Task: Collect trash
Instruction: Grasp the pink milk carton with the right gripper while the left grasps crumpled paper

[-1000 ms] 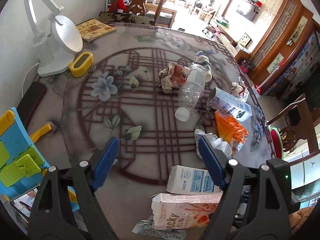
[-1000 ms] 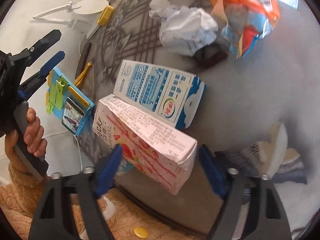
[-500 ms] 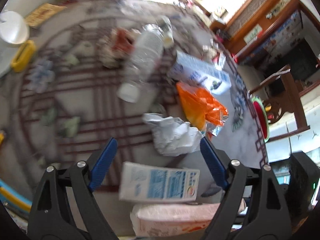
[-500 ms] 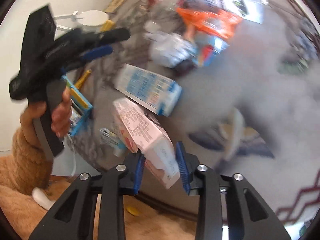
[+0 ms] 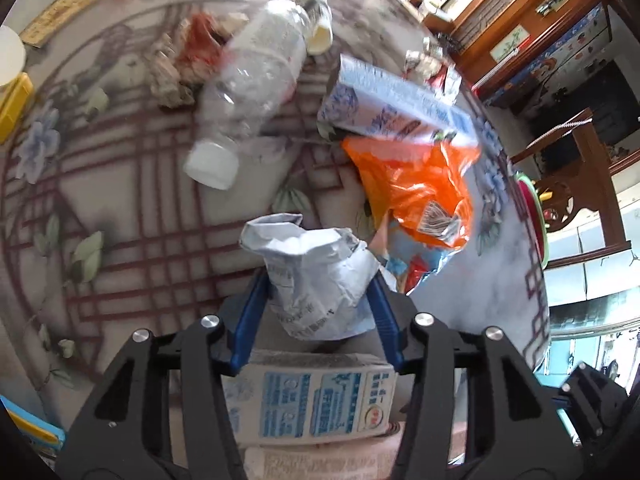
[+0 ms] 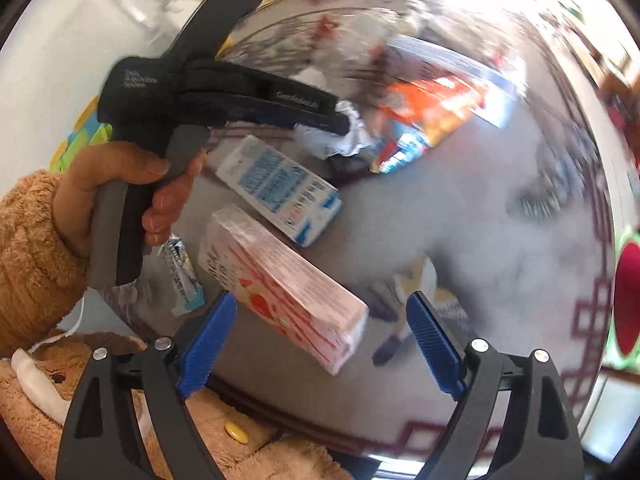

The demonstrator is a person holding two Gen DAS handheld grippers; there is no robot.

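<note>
My left gripper (image 5: 318, 308) points down at the patterned table (image 5: 120, 200), its jaws closing, both blue pads pressed on a crumpled silver-white wrapper (image 5: 316, 276). The right wrist view shows a hand (image 6: 120, 184) holding that left gripper (image 6: 336, 124) with its tips on the wrapper (image 6: 344, 144). My right gripper (image 6: 320, 340) has its jaws opening wide. The pink snack box (image 6: 288, 284) lies between and beyond its fingers, touching neither pad. A blue-white milk carton (image 5: 316, 400) lies just in front of the pink box (image 5: 320, 460).
Farther out on the table lie a clear plastic bottle (image 5: 252, 80), a second blue-white carton (image 5: 396, 100), an orange bag (image 5: 416, 184) and crumpled brown paper (image 5: 188, 60). A small foil wrapper (image 6: 180, 272) lies near the table's front edge. A yellow holder (image 5: 12, 104) is at the left.
My left gripper came down over the crumpled wrapper and closed on it. My right gripper, shut on the pink box half a second ago, has opened wide and let it go.
</note>
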